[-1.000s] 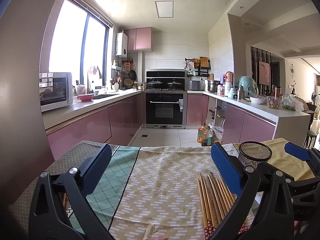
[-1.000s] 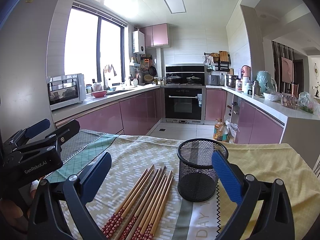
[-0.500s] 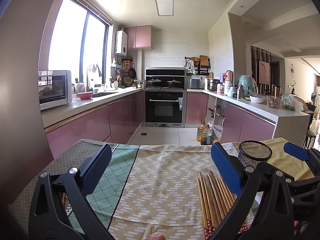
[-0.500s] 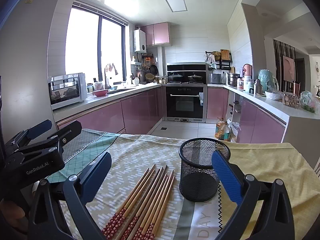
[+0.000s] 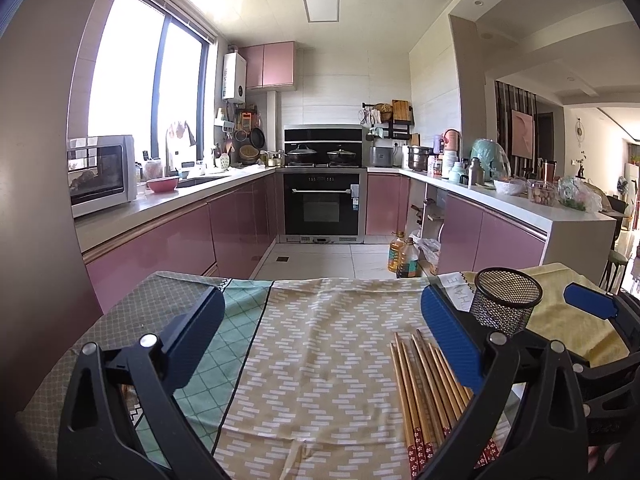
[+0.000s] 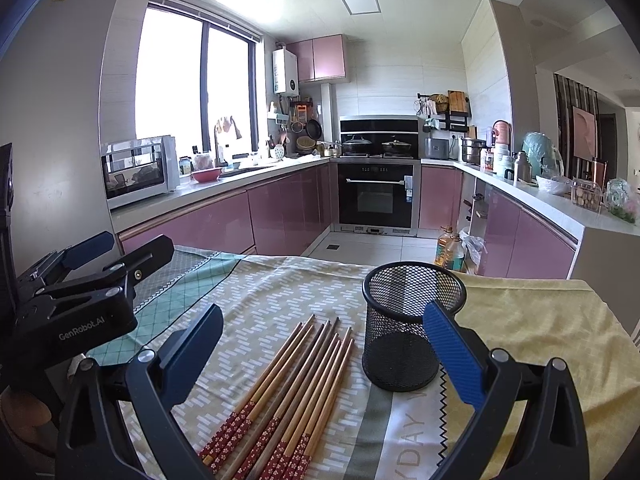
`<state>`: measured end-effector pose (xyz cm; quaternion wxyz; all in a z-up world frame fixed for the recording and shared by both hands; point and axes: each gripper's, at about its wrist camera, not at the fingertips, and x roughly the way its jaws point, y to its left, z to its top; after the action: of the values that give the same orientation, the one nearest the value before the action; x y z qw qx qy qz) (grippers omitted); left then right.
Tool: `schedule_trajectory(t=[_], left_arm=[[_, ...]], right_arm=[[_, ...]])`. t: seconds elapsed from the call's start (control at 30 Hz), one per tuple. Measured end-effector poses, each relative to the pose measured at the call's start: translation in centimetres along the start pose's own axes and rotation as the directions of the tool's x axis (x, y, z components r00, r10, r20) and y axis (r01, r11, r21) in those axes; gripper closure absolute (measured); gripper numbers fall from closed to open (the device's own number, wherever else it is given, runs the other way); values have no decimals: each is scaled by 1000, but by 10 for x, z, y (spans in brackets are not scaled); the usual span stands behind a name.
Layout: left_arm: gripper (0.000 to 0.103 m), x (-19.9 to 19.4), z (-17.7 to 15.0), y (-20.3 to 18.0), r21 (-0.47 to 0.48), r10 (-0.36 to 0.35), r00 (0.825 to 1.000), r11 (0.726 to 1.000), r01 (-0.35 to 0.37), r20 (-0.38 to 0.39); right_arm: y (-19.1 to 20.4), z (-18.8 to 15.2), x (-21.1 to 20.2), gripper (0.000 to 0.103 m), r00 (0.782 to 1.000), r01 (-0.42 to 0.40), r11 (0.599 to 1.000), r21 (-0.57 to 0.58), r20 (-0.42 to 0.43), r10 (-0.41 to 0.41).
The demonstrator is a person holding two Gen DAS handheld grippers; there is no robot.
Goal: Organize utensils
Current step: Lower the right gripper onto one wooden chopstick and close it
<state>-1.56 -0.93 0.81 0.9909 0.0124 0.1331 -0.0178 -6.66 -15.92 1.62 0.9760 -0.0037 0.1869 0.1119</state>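
Right wrist view: right gripper point(image 6: 320, 354) hovers with fingers spread wide, holding nothing, above the chopsticks point(image 6: 288, 392), which lie in a bundle on the tablecloth point(image 6: 280, 292) near its front edge. Mesh holder point(image 6: 408, 328) stands upright just right of them. Left gripper point(image 5: 318, 340) is likewise spread and empty over bare cloth.

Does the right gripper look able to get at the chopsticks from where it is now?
Probably yes. The right gripper is open and holds nothing, and the chopsticks lie flat on the cloth between its fingers. The mesh cup stands beside them, apart; nothing covers them.
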Motion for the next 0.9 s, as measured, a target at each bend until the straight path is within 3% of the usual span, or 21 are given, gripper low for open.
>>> schedule_trajectory(t=[0.13,0.23,0.37,0.53,0.67,0.9], left_arm=[[16,10,-6,-1,18,-33,997,999,35,-69],[24,25,-14,-2,32,-62,986,997,68,-155],[34,49,-28,-5,38,-120,949,990,136,-291],[44,76,-51,-16,50,-160,900,979,196,-406],[48,90,-62,-19,20,-207,855,969,245,-475],[52,103,-69,-31,24,-237,820,956,292,-521]], right_arm=[[-7,-12,8,7,996,-20,1000,1,-88,20],[-10,-24,21,15,981,-10,1000,-15,-193,7],[-18,-39,43,38,947,-17,1000,7,-322,18],[-22,-45,61,54,919,-21,999,39,-393,35],[-21,-47,72,58,903,-39,998,49,-426,56],[-25,-47,83,59,880,-40,997,67,-471,67]])
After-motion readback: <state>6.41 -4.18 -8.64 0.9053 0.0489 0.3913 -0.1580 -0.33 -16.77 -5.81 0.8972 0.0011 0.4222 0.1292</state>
